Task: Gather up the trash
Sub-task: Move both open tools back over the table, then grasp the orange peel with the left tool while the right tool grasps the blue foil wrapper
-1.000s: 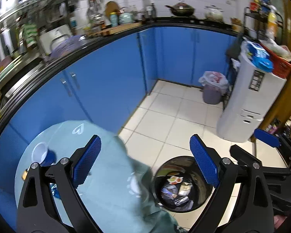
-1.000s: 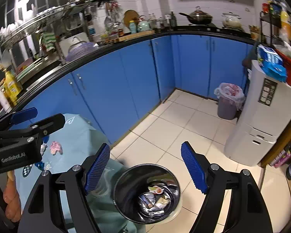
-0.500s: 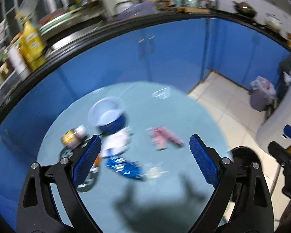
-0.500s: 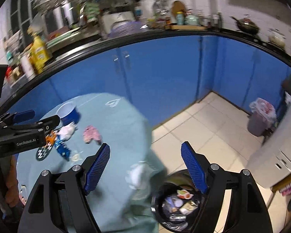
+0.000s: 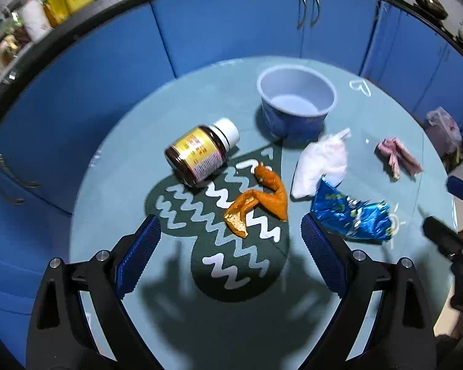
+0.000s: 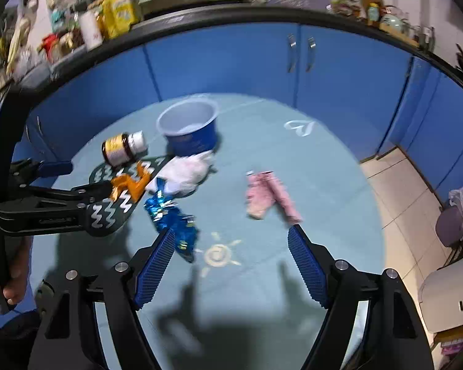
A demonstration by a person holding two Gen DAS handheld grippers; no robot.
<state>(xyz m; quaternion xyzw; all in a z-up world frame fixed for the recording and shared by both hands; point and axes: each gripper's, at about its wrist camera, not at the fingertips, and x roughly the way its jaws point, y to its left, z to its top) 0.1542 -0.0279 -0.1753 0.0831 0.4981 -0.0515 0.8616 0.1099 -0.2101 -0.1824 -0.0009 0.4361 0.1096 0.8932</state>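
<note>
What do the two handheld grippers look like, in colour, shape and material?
Both the left gripper and the right gripper have black, angular plastic frames with triangular cut-outs and silver round bolts. Each finger carries a long blue ribbed pad. A bare hand grips the left one's handle. No cables show.

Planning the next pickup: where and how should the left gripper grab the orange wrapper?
Grip the orange wrapper from above, at its raised middle bend. It lies crumpled and arched on the table, between the open left gripper fingers, so the fold gives the pads something to pinch.
</note>
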